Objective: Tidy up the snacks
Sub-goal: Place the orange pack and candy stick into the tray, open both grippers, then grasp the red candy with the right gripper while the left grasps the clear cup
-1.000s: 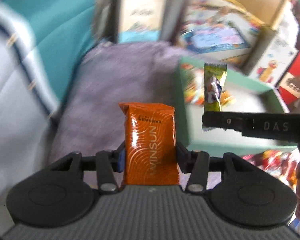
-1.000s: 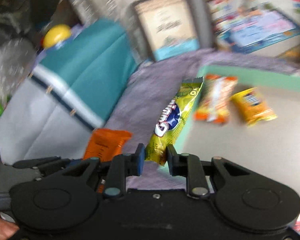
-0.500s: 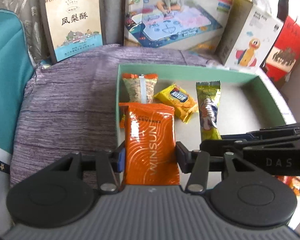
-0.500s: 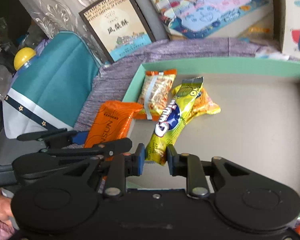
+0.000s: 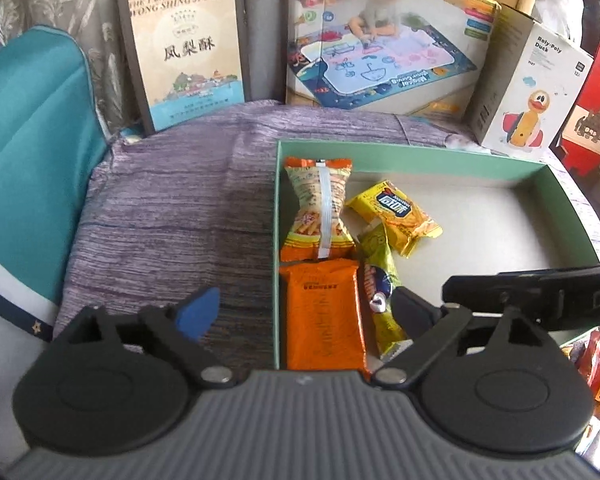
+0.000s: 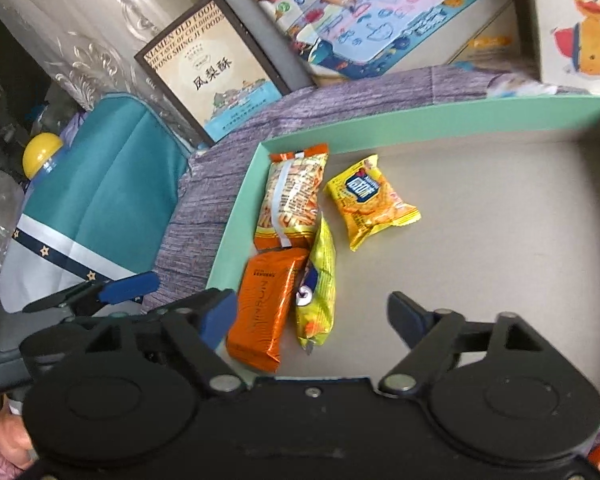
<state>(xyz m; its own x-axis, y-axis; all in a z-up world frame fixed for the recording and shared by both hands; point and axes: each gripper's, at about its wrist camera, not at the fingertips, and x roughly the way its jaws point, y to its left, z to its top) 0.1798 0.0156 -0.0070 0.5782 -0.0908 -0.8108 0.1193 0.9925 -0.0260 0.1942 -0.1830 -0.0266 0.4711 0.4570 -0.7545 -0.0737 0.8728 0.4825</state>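
An orange WINSUN packet (image 5: 324, 316) (image 6: 264, 308) lies flat in the near left corner of the green box (image 5: 412, 152) (image 6: 420, 116). A yellow-green gummy stick (image 5: 386, 328) (image 6: 320, 280) lies beside it on the right. Behind them rest an orange-striped snack bag (image 5: 320, 208) (image 6: 292, 200) and a yellow biscuit packet (image 5: 396, 216) (image 6: 368, 204). My left gripper (image 5: 302, 312) hovers over the orange packet, jaws opening wide, pads clear of it. My right gripper (image 6: 310, 314) hangs above the stick, jaws opening too, touching nothing.
The box sits on a purple cloth (image 5: 180, 200). A teal cushion (image 5: 28, 140) is at the left. Upright boxes stand behind: a pineapple cake box (image 5: 188, 52), a play mat box (image 5: 380, 52), a duck toy box (image 5: 532, 88). The box's right half holds no packets.
Both grippers carried their packets over the box, then opened. The orange packet and the gummy stick dropped from the jaws and now lie on the box floor.
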